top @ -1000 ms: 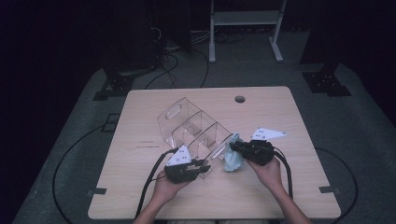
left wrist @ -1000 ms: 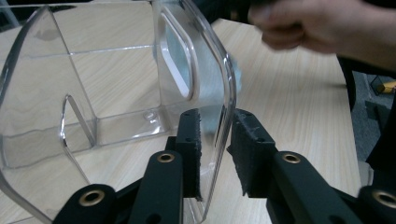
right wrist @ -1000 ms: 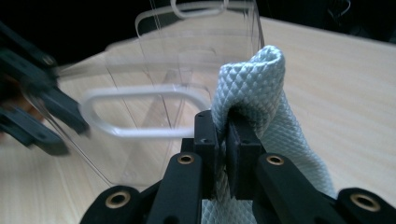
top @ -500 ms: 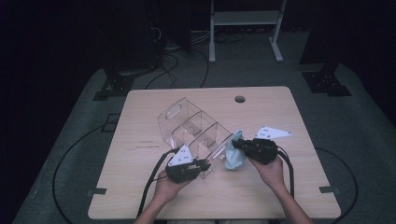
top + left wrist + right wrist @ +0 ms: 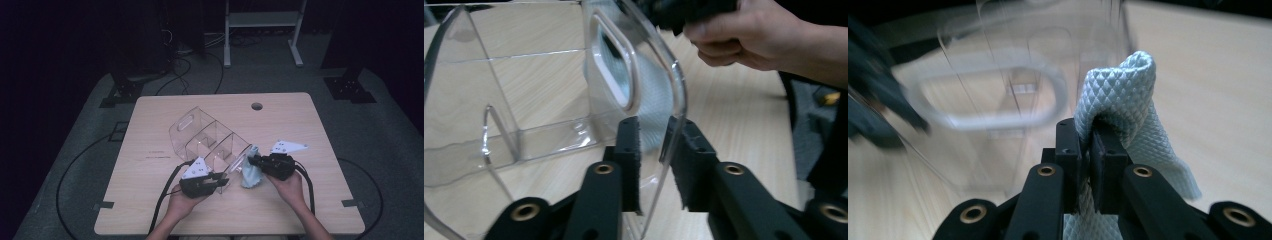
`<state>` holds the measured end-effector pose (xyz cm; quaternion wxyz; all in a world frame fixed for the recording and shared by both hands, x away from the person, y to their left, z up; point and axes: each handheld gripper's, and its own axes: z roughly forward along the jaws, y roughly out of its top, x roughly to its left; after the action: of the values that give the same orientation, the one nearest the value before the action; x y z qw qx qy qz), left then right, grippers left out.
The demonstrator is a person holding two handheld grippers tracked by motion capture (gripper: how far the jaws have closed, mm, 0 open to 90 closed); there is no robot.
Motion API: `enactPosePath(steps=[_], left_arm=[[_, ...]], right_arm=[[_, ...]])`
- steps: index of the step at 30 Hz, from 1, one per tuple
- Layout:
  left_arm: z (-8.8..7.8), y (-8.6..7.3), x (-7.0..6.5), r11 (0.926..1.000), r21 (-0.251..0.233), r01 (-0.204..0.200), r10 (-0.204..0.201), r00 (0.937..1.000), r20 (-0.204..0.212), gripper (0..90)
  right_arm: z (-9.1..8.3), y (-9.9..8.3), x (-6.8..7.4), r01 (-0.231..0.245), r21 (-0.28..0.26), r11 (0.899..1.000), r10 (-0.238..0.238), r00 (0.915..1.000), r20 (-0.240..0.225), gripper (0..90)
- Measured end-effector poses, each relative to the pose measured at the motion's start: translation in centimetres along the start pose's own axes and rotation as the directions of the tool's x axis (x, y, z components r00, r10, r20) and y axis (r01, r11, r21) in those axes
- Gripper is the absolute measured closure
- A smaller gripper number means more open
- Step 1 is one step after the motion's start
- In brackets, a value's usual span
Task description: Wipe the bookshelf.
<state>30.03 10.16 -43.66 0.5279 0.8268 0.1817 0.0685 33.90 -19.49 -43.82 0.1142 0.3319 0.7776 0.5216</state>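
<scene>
A clear plastic organizer (image 5: 210, 140) with dividers and handle cut-outs lies tipped on its side on the wooden table (image 5: 150, 125). My left gripper (image 5: 224, 181) is shut on its near end wall; the left gripper view has that wall (image 5: 659, 100) pinched between the two black pads. My right gripper (image 5: 252, 161) is shut on a light blue quilted cloth (image 5: 250, 172), held against the outside of the same end wall. The cloth (image 5: 1128, 95) bulges above the shut jaws, with the organizer's handle cut-out (image 5: 998, 95) just behind it.
A round cable hole (image 5: 257, 106) sits near the table's far edge. Cables trail from both grippers toward the front edge. A white stand (image 5: 260, 25) and dark equipment stand on the floor beyond the table.
The right gripper and the cloth have shifted slightly left, closer against the organizer's end wall. The left gripper and the organizer have stayed put.
</scene>
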Motion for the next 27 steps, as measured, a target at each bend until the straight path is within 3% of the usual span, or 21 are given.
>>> enactPosePath(steps=[2,7,13,15,17,19,22,25,27], left_arm=[[-0.2,0.1,-0.1,1.0000,-0.006,-0.006,0.006,1.0000,-0.003,69.0],[-1.8,0.2,0.1,0.9993,-0.034,0.011,-0.012,0.9998,-0.018,59.6],[-4.0,0.2,0.8,0.9978,-0.062,0.026,-0.030,0.9971,-0.069,50.7],[-5.1,0.3,1.4,0.9947,-0.098,0.032,-0.044,0.9910,-0.127,43.4],[-5.7,0.3,1.9,0.9929,-0.116,0.028,-0.048,0.9831,-0.177,35.3],[-6.1,0.4,2.7,0.9930,-0.114,0.032,-0.056,0.9741,-0.219,28.5],[-6.3,0.3,3.7,0.9954,-0.093,0.024,-0.050,0.9558,-0.290,19.4],[-6.3,0.2,4.2,0.9955,-0.088,0.035,-0.060,0.9506,-0.305,12.9],[-6.2,-0.1,4.8,0.9973,-0.065,0.036,-0.055,0.9409,-0.334,9.3]], right_arm=[[-0.1,0.1,-0.1,-0.006,-0.007,1.000,0.006,1.0000,0.001,83.6],[1.6,-2.1,-0.3,-0.027,0.075,0.997,0.028,0.9996,-0.011,83.5],[0.0,-0.1,0.2,-0.003,-0.015,1.000,0.003,0.9999,-0.011,83.4],[0.3,-0.6,0.1,-0.011,-0.024,1.000,0.011,0.9998,-0.016,83.4],[1.0,-1.5,-0.3,-0.025,0.008,1.000,0.026,0.9994,-0.024,83.4],[1.6,-2.1,-0.6,-0.039,0.045,0.998,0.040,0.9989,-0.025,83.3],[0.9,-1.4,-0.3,-0.020,0.015,1.000,0.020,0.9996,-0.018,83.3],[0.1,-0.7,-0.2,-0.016,-0.028,0.999,0.015,0.9997,-0.022,83.3],[0.5,-1.3,-0.4,-0.023,0.003,1.000,0.023,0.9995,-0.021,83.2]])
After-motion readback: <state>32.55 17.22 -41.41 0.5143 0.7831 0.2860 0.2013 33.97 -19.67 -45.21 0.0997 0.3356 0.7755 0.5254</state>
